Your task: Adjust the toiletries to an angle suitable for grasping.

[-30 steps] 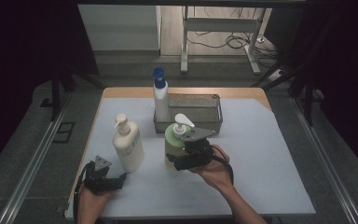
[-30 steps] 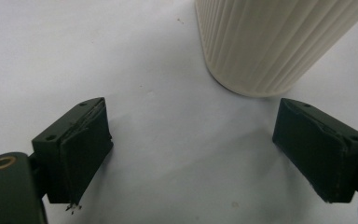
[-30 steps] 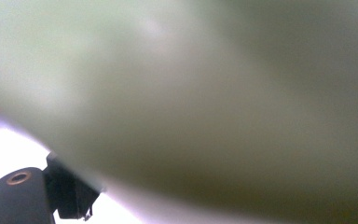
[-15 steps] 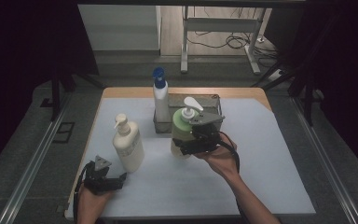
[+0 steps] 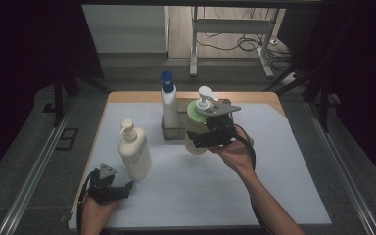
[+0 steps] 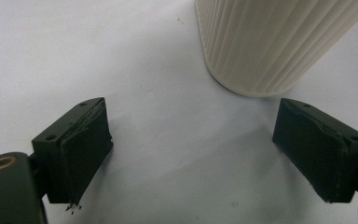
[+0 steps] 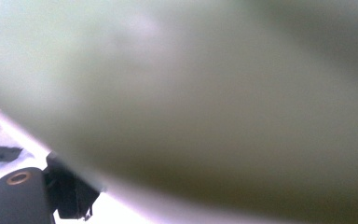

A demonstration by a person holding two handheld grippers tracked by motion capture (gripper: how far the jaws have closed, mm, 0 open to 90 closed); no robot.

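Note:
A pale green pump bottle (image 5: 194, 122) with a white pump hangs above the white mat, in front of a grey open box (image 5: 172, 133). My right gripper (image 5: 203, 139) is shut on its body from the right side. In the right gripper view the green bottle (image 7: 191, 93) is a close blur, with one black finger (image 7: 74, 191) at the lower left. A ribbed cream pump bottle (image 5: 134, 152) stands at the left. My left gripper (image 5: 121, 191) rests open on the mat just in front of it. The left gripper view has the cream bottle (image 6: 270, 42) beyond my left gripper (image 6: 200, 149), whose jaws stand wide apart.
A white bottle with a blue cap (image 5: 169, 103) stands in the left end of the grey box. The white mat (image 5: 284, 166) covers a wooden table (image 5: 137, 96). Dark floor, metal rails and cables surround the table.
The right hand has lifted the green bottle off the mat and carried it up and away, toward the grey box. The left gripper has stayed put.

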